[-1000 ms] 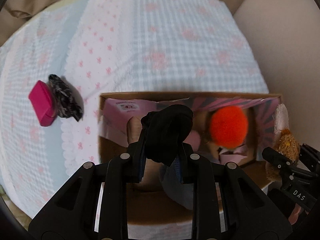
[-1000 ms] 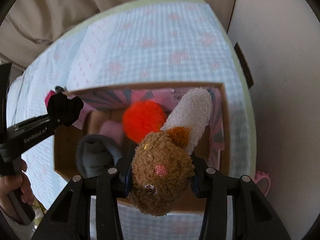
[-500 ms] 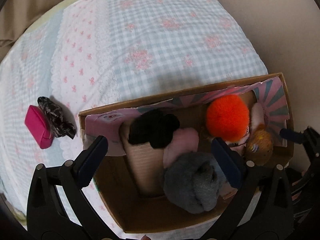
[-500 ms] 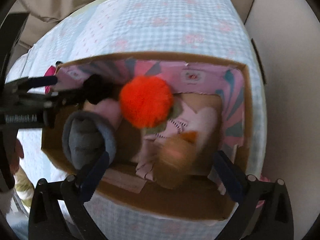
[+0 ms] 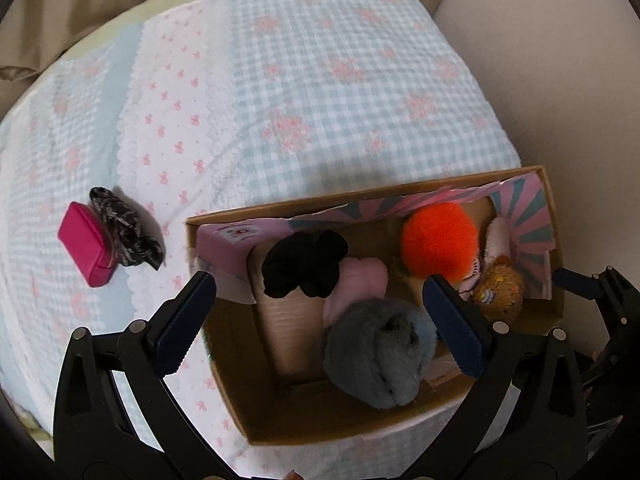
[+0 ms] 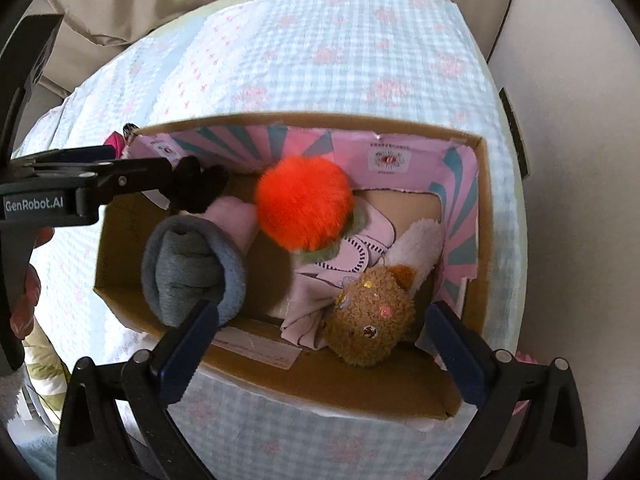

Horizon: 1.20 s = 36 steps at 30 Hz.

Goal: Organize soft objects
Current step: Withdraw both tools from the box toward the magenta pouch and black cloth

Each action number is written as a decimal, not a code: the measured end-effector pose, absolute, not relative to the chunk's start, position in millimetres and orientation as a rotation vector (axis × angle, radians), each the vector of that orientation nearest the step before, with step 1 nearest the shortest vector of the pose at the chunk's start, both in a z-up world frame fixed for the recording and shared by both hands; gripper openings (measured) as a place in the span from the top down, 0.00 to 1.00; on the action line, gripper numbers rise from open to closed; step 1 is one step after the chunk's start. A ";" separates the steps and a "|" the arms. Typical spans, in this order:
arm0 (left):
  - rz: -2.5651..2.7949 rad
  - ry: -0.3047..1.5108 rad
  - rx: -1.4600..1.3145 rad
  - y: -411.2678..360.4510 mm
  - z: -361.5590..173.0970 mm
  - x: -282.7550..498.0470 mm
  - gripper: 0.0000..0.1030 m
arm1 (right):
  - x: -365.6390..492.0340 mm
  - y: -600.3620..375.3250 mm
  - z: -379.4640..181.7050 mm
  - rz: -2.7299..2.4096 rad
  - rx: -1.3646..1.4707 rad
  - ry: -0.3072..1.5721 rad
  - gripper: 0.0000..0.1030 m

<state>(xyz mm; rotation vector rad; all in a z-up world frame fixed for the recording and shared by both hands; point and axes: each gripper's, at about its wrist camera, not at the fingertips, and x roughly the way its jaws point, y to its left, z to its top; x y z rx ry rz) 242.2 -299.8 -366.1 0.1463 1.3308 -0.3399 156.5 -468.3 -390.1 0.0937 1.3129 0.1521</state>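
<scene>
While both grippers hang spread and empty over the box (image 5: 400,436), the pink pouch (image 5: 86,250) lies far left, nearer the left gripper (image 5: 320,320)

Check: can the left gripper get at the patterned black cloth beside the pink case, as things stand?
Probably yes. The left gripper is open and holds nothing. The patterned black cloth lies in the open on the bedspread, outside the cardboard box, with only the pink case against its far side.

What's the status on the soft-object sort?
Both tongs, left and right, open, empty. Black scrunchie and brown plush in box. Patterned scrunchie outside on bedspread.
</scene>
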 end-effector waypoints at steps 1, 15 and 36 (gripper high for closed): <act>-0.339 1.324 0.142 -298.0 -362.2 240.7 0.00 | 154.8 -468.4 -384.8 0.149 0.095 1.305 0.00; -0.306 1.166 0.092 -252.1 -255.1 183.1 0.00 | 113.1 -443.3 -267.0 0.073 0.119 1.102 0.00; -0.216 0.933 -0.035 -74.9 -117.6 77.6 0.00 | 26.0 -317.9 -125.6 -0.071 0.188 0.785 0.00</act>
